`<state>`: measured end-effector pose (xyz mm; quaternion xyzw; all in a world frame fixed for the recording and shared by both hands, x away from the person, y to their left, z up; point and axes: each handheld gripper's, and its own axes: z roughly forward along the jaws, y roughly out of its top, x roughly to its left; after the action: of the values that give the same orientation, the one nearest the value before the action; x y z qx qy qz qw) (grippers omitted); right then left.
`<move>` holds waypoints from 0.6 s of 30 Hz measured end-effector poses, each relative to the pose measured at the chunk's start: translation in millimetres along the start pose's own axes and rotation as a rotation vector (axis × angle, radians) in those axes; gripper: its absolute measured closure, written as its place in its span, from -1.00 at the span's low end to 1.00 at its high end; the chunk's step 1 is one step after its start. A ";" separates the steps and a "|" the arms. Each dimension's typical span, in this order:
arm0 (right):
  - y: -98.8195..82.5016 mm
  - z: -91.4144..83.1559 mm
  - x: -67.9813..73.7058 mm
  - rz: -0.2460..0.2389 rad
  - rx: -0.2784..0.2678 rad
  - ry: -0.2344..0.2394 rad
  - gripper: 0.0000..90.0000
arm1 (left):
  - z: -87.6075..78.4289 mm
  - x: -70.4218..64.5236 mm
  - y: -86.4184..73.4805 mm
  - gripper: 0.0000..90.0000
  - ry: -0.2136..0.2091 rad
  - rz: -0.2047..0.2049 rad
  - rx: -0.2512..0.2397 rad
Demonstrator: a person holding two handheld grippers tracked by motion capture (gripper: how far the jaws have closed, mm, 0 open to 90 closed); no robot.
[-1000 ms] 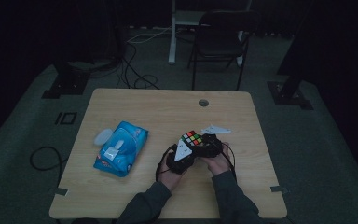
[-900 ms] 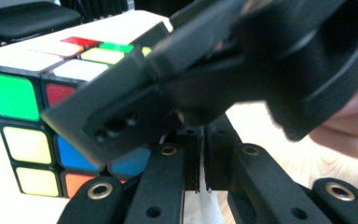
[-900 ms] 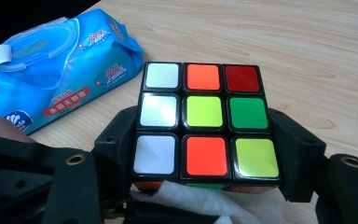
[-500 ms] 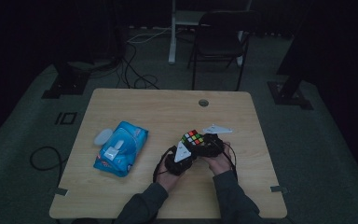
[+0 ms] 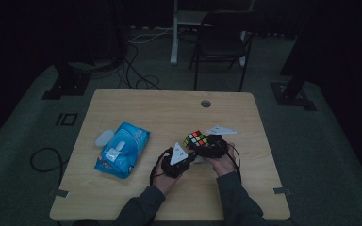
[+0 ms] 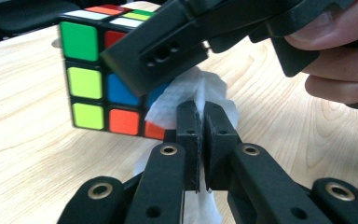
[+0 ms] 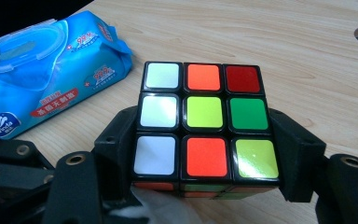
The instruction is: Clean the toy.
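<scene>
The left gripper point(image 6: 199, 140) has its jaws pressed together on a white wipe point(image 6: 193, 93), which bunches up above the pads and trails out below them. The wipe's upper folds touch the lower corner of a puzzle cube point(image 6: 98, 79), just ahead of this gripper. The right gripper point(image 7: 205, 154) is clamped on that cube point(image 7: 204, 123), one jaw against each of two opposite sides, so that a face with white, orange, red, yellow and green squares looks back at its camera. In the high view the left gripper point(image 5: 178, 160) and the right gripper point(image 5: 212, 147) meet at the cube point(image 5: 195, 140), which is held just above the tabletop point(image 5: 169, 110) near its middle right, with a hand point(image 5: 221, 165) behind the right gripper. Well apart to the left on the tabletop lies a blue pack of wet wipes point(image 5: 121, 149), its lid flap point(image 5: 103, 138) open to one side.
</scene>
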<state>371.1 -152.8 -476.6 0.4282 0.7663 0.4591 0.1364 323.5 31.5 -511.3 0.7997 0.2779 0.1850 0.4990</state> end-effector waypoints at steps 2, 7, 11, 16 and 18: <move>0.1 -0.3 0.0 -0.003 -0.001 -0.002 -0.24 | -1.1 0.9 -0.3 0.94 0.004 0.001 0.000; -0.1 0.0 0.5 -0.004 0.002 0.000 -0.24 | -4.1 4.3 -1.8 0.94 0.011 -0.007 -0.001; -0.4 0.4 0.8 -0.003 0.002 0.000 -0.24 | -4.7 6.4 -2.4 0.94 0.011 -0.010 -0.003; -0.5 0.0 0.2 -0.002 0.001 -0.002 -0.24 | -5.0 7.5 -2.8 0.94 0.012 -0.016 -0.006; -0.7 -0.2 -0.3 -0.001 0.000 -0.002 -0.24 | -5.4 8.4 -2.8 0.94 0.016 -0.018 -0.004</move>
<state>370.8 -153.3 -477.1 0.4284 0.7664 0.4584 0.1374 326.3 41.4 -511.3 0.7945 0.2889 0.1875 0.5002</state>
